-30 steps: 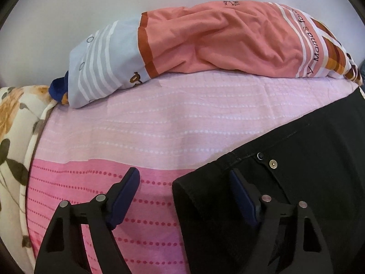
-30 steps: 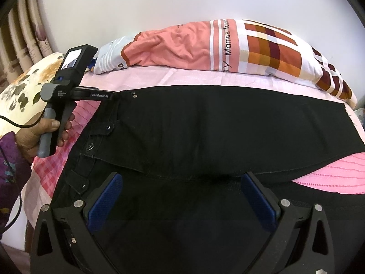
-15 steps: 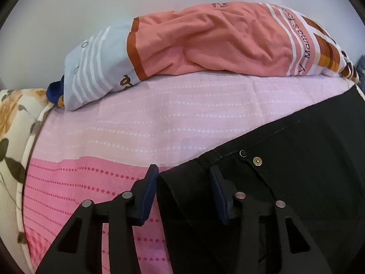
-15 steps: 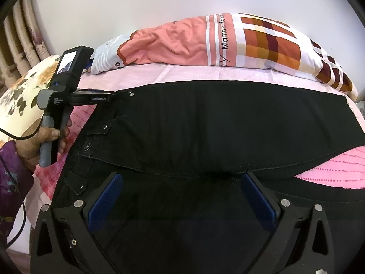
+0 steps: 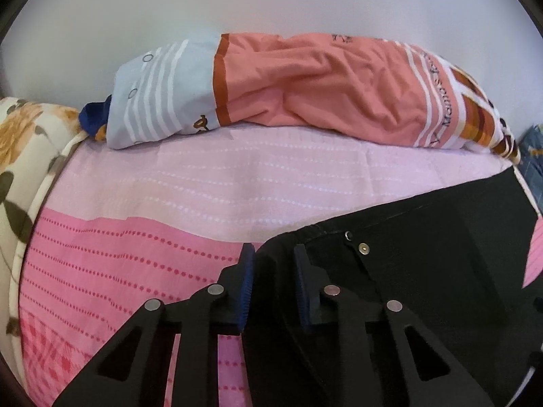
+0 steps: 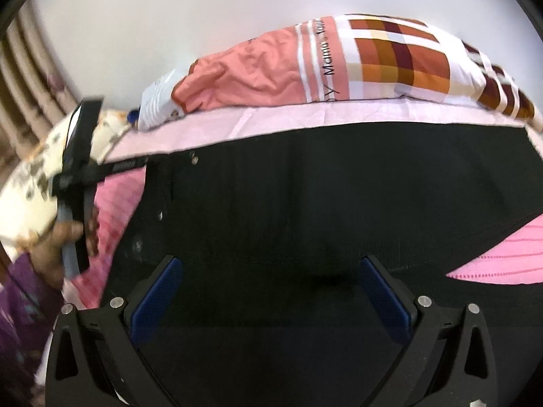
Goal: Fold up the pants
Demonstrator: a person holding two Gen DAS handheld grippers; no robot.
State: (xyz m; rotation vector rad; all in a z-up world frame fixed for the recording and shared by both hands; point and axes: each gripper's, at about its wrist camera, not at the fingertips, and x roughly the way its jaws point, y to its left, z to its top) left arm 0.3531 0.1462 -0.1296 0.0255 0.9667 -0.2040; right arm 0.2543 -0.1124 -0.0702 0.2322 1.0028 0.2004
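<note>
Black pants [image 5: 424,254] lie spread on the pink bed sheet [image 5: 135,254], waistband with metal buttons [image 5: 363,247] to the left. My left gripper [image 5: 273,271] has the waistband's far corner between its blue pads; its jaws are closing and the fabric fills the narrow gap. The right wrist view shows the same gripper [image 6: 149,162] at that corner, with a hand [image 6: 64,237] on its handle. My right gripper [image 6: 269,288] hangs open and wide over the near part of the pants [image 6: 322,203], with the cloth lying under it.
A long pillow [image 5: 305,91] in salmon, striped and checked cloth lies along the wall at the back of the bed. A floral cushion [image 5: 20,142] sits at the left edge. Pink sheet shows to the right of the pants [image 6: 502,264]. A purple sleeve [image 6: 20,305] is at the lower left.
The left jaws have narrowed from wide open to a tight gap around the waistband corner, and the corner has lifted a little. The right gripper has shifted sideways, still open.
</note>
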